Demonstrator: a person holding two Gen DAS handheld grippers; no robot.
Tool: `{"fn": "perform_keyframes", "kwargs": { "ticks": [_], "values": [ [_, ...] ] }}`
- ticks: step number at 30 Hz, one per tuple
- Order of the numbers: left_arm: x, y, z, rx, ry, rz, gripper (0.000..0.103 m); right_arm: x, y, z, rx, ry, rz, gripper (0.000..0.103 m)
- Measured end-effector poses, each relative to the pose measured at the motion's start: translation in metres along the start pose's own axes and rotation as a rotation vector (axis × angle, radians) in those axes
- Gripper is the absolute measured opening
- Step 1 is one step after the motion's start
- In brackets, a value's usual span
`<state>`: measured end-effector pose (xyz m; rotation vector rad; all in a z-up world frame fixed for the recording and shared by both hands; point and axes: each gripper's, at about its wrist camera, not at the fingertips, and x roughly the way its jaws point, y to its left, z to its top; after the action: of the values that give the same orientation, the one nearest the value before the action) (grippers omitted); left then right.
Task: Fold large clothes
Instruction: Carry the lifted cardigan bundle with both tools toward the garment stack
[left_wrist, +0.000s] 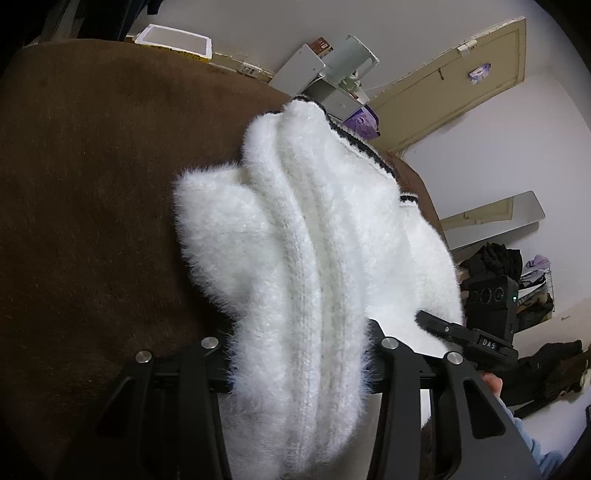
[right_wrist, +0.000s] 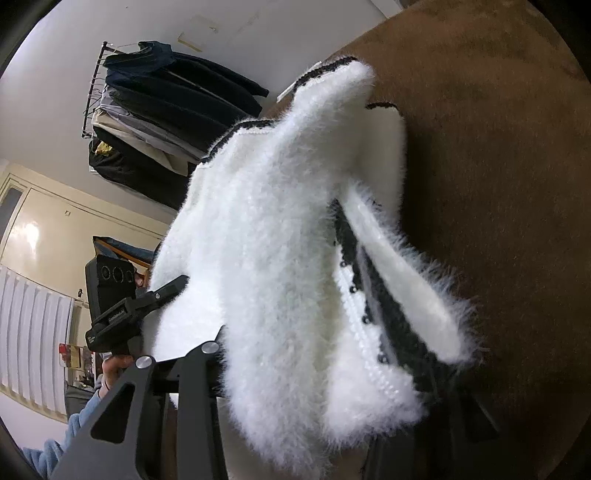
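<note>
Both tools, left (left_wrist: 299, 369) and right (right_wrist: 332, 369), clench the fluffy white sweater (left_wrist: 314, 240); only the right view shows its black trim (right_wrist: 399, 314).

**One legible marking: "DAS"**

In the left wrist view, the white letters "DAS" stand on a small black block on the body of the right gripper (left_wrist: 436, 325), just beside the fluffy white garment. In the right wrist view, the left gripper (right_wrist: 173, 286) bears a pale printed line on its black body, too small and tilted to read. A brown box (left_wrist: 320, 46) by the wall carries unreadable print.
</note>
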<state>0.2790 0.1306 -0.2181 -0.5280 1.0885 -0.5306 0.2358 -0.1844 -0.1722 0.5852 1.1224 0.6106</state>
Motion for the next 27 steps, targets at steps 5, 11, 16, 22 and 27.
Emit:
{"fn": "perform_keyframes", "kwargs": {
  "ticks": [5,11,16,22,27],
  "values": [
    [-0.013,-0.012,0.0,0.059,-0.031,0.028,0.041,-0.013,0.015,-0.002,-0.061,-0.026,-0.005,0.039],
    [-0.043,-0.031,0.0,0.118,-0.077,0.053,0.04,-0.036,0.034,-0.001,-0.132,-0.067,0.019,0.039],
    [-0.089,-0.058,-0.006,0.177,-0.137,0.07,0.041,-0.056,0.053,0.0,-0.19,-0.098,0.051,0.039],
    [-0.129,-0.075,-0.026,0.197,-0.167,0.078,0.041,-0.078,0.066,-0.017,-0.24,-0.117,0.073,0.039],
    [-0.142,-0.078,-0.044,0.203,-0.163,0.086,0.041,-0.086,0.073,-0.029,-0.258,-0.109,0.067,0.039]
  ]
}}
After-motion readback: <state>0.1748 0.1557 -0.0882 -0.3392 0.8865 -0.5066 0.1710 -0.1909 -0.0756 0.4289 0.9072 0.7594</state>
